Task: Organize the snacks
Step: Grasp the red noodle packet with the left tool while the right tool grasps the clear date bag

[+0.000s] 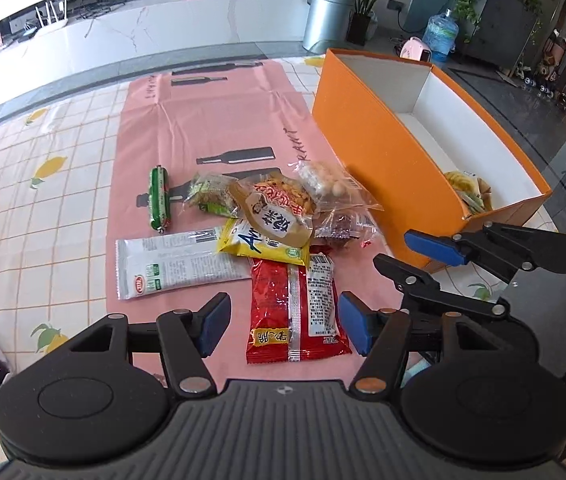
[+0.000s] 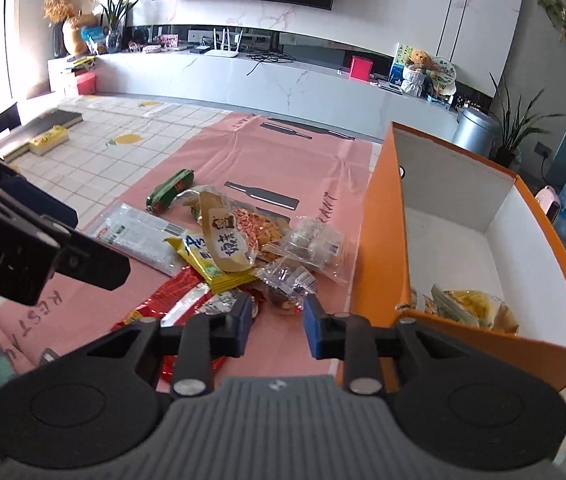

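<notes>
The red snack packet (image 1: 297,312) lies lengthwise between the left gripper (image 1: 281,326)'s open fingers; the right gripper (image 2: 277,326), also open and empty, hovers beside it.

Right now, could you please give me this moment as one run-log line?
left gripper: open above red packet | right gripper: open, empty | orange box: some snacks inside | pile on pink mat

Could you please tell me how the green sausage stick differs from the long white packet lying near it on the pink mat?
The green sausage stick is a short, round tube with red ends; the long white packet is flat, wide and much longer. The sausage stick lies apart from the snack pile, while the white packet's far end is tucked under the yellow packet. The sausage stick is plain green; the white packet bears printed text and a red logo. Both lie flat on the pink mat, outside the orange box.
</notes>
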A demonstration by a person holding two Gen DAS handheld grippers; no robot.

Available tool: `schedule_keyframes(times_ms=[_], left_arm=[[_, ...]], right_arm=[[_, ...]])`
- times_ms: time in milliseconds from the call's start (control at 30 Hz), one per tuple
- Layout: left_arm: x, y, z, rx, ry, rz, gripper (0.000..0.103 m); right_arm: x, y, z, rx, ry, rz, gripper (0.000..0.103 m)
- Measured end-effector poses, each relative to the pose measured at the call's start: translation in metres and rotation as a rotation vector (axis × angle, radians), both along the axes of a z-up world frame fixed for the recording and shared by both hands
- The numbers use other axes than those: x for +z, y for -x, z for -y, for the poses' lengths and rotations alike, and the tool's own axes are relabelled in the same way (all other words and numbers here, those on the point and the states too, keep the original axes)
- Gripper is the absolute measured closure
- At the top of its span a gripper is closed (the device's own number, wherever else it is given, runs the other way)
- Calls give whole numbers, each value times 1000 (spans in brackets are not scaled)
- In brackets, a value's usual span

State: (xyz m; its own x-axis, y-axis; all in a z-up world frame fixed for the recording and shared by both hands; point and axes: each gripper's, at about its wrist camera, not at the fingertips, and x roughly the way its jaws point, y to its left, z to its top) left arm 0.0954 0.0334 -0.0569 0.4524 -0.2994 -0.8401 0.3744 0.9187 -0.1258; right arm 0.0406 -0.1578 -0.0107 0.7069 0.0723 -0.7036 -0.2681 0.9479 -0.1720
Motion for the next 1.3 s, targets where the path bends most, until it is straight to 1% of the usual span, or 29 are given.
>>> schedule_keyframes(times_ms=[200,267,467,533,633,667,767,833,900,967,1067,1133,1167,1200,1233,1300], left_arm=[[-18,-19,6,-28,-34,-42,31],[-23,-23,6,-32,-38,-56,31],[-38,-32,4,-27,-31,-93,31],[-43,-34,4,-28,-29,-103,31],[-48,-35,5,-31,-20,-110,31],[-49,-34,5,-33,-15,-110,31],[-52,-34,6,-41,11,-113,30],[-55,-34,9,-46,22,-120,30],[-57,-33,12,-49,23,-118,26],[-60,-32,16,-52,14,-112,24],[-63,-30,21,-60,-5,-102,23],[-65,-28,26,-68,-11,-95,20],[-66,-27,28,-71,-12,-88,16],[-67,-27,30,-72,-18,-85,16],[-69,-26,32,-76,-26,-82,16],[-72,-26,38,-69,-57,-66,14]], right_arm=[[-22,-16,-15,51,168,21,78],[-28,-21,-17,61,206,18,80],[-42,-29,-22,65,254,10,81],[-44,-31,-21,54,256,6,87],[-42,-30,-18,51,229,-1,91],[-41,-29,-17,50,218,-5,94],[-36,-23,-11,25,158,-29,96],[-31,-19,-4,-5,93,-58,96],[-26,-16,7,-49,2,-103,97],[-21,-10,18,-93,-96,-144,97],[-17,1,31,-137,-217,-189,97],[-16,7,39,-167,-281,-208,97],[-15,10,44,-186,-317,-215,97],[-16,13,49,-201,-351,-223,97],[-16,14,53,-212,-374,-232,97],[-17,17,56,-222,-374,-234,96]])
